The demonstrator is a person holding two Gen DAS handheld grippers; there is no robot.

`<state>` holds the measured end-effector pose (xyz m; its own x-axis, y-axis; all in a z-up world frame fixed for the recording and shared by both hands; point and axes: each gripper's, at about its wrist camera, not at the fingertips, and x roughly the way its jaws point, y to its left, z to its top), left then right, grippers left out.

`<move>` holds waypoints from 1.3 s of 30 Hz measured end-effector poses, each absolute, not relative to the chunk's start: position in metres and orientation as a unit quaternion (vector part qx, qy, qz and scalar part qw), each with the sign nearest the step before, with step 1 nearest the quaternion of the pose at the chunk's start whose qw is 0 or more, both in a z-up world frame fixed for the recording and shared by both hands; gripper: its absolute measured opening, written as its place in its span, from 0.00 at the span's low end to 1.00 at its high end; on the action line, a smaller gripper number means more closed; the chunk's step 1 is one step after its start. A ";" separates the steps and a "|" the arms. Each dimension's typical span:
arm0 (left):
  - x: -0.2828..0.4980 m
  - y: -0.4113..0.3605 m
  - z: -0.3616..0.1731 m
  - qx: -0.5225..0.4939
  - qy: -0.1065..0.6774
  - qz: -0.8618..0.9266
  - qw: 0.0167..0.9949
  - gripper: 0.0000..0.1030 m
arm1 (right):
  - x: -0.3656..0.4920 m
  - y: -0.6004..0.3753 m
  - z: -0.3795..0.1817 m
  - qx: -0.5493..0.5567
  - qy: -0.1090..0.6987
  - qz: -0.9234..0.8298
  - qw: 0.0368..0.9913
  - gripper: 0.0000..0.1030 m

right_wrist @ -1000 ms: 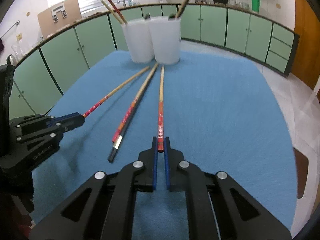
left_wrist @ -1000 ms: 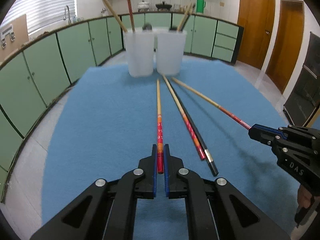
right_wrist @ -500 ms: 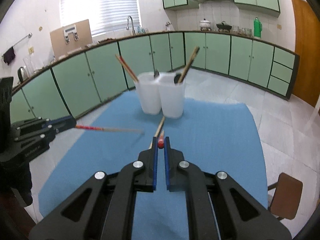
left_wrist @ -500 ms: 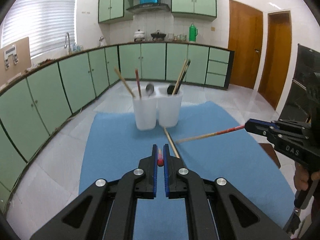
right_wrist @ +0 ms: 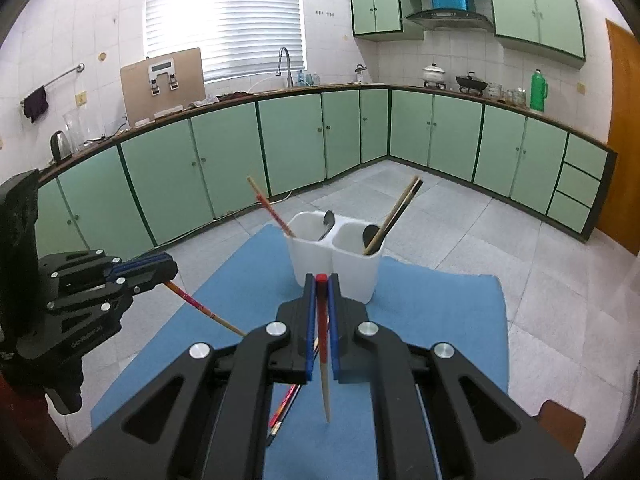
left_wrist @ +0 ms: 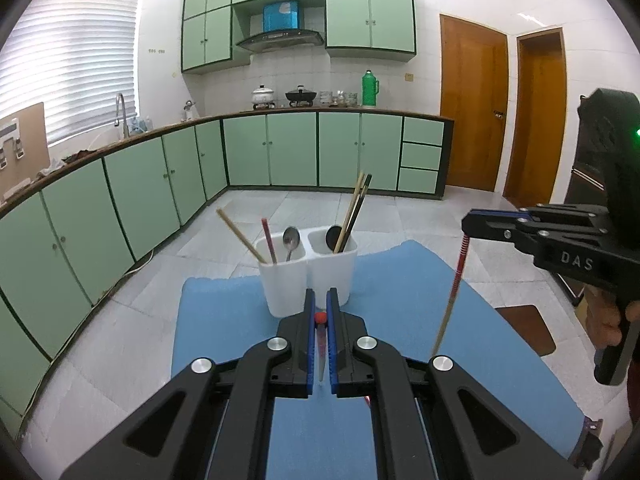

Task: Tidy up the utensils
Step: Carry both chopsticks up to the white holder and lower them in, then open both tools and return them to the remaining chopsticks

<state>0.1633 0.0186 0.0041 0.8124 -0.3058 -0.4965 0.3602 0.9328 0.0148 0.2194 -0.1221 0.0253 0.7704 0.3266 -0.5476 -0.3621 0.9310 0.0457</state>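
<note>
Chopsticks hanging tip-down: I'm clamping left gripper [left_wrist: 319,312] fingers on one [left_wrist: 321,354], right gripper [right_wrist: 320,292] on another [right_wrist: 325,364], both short of the white holder [left_wrist: 307,272] for dropping in.

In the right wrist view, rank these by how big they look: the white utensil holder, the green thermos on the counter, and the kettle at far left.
1. White utensil holder, clearly largest, though it is also nearest the camera.
2. Green thermos.
3. Kettle.
The thermos and kettle look close in size and sit far off, so their order is unsure.
</note>
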 end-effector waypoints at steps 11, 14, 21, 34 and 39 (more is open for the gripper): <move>0.188 0.015 0.057 0.050 0.190 -0.181 0.964 0.05 | 0.252 -0.119 0.082 -0.028 0.239 0.194 0.951 0.05; 0.201 0.011 0.076 0.047 0.168 -0.180 0.968 0.05 | 0.267 -0.121 0.100 -0.019 0.215 0.190 0.958 0.05; 0.241 0.005 0.094 0.047 0.147 -0.171 0.973 0.05 | 0.314 -0.124 0.124 -0.014 0.176 0.172 0.969 0.05; 0.306 0.001 0.057 0.059 0.201 -0.165 0.964 0.05 | 0.397 -0.119 0.082 -0.003 0.203 0.156 0.967 0.05; 0.322 0.000 0.037 0.049 0.228 -0.172 0.957 0.05 | 0.409 -0.110 0.055 -0.015 0.232 0.155 0.960 0.05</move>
